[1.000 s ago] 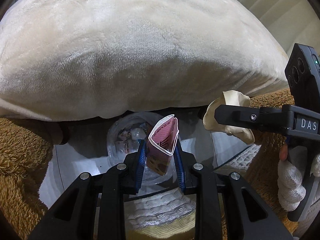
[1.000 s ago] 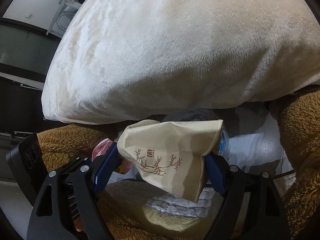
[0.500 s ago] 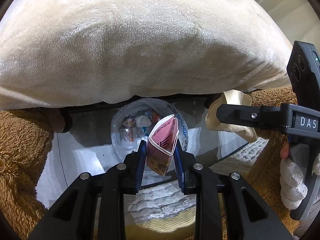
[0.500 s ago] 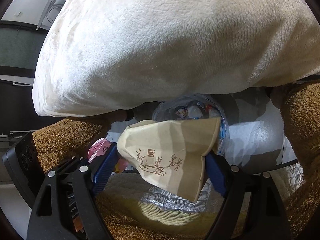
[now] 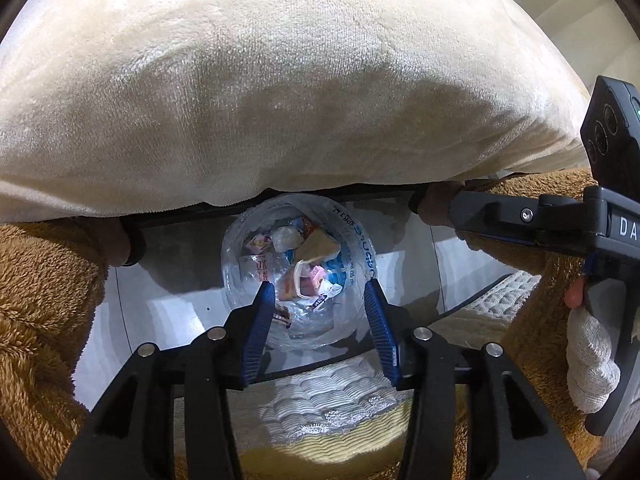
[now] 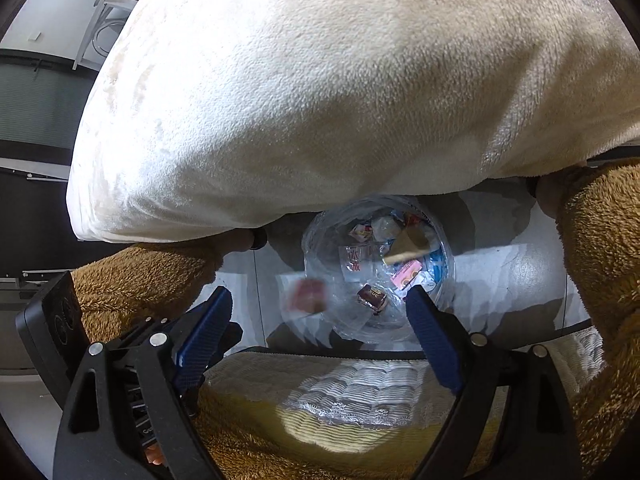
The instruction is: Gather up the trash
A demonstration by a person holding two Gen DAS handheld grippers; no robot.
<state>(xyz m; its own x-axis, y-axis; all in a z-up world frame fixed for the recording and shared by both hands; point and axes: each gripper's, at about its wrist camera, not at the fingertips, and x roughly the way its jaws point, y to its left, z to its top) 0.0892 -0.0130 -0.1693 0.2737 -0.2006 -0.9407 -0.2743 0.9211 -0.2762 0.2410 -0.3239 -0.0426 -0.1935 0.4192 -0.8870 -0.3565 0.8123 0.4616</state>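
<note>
A bin lined with clear plastic (image 5: 362, 240) (image 6: 316, 224) stands on the floor below both grippers, with several wrappers inside. My left gripper (image 5: 320, 294) is over it, jaws opening, nothing between the pads. The pink carton (image 5: 306, 278) has left it and sits low over the wrappers; the right wrist view shows a blurred pink-red shape (image 6: 306, 296) at the bin's left edge. My right gripper (image 6: 316, 310) also has opening jaws that hold nothing. The beige paper bag (image 5: 318, 246) (image 6: 408, 246) lies among the trash in the bin.
A large cream plush cushion (image 5: 280, 80) (image 6: 340, 80) overhangs the bin from above. Brown fleece (image 5: 40, 300) (image 6: 600, 260) flanks both sides. A white quilted cloth (image 5: 328, 396) lies under the fingers. A gloved hand (image 5: 588, 360) holds the right gripper's black body (image 5: 520, 216).
Both grippers opened. The pink carton dropped out of the left one and the beige paper bag out of the right one, down into the bin. The bin came out from under the cushion's edge.
</note>
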